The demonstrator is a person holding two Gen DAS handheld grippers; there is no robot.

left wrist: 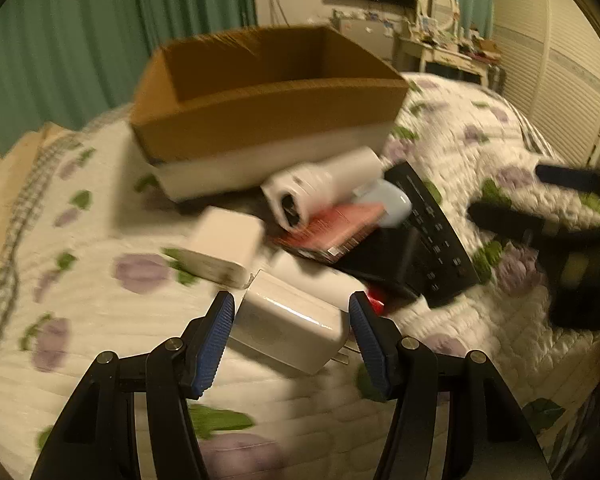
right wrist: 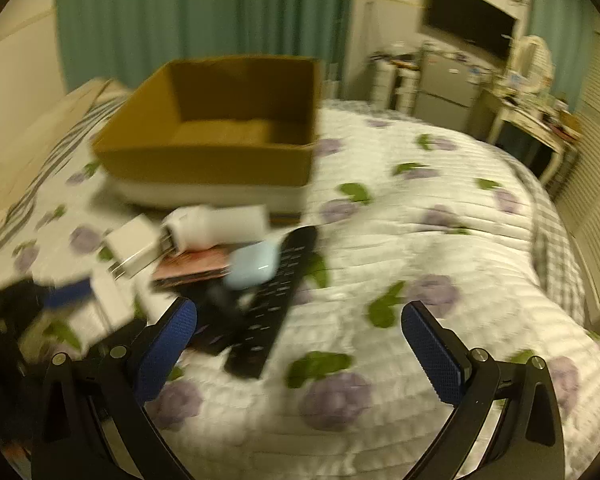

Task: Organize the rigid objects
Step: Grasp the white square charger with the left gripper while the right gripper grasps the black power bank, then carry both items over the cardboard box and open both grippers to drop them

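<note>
The white charger (left wrist: 288, 320) is bracketed by the unclenched left claw (left wrist: 292, 320), short of the cardboard box (left wrist: 260, 120); it should be pinched squarely. The right claw (right wrist: 300, 320) is spread, empty.

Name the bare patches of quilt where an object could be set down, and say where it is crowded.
Free: the quilt right of the black power strip, and the stretch left of the white chargers. Crowded: the pile before the cardboard box, where the left gripper works.

Brown box (left wrist: 268, 120), white charger (left wrist: 288, 320), floral quilt (right wrist: 420, 240)
</note>
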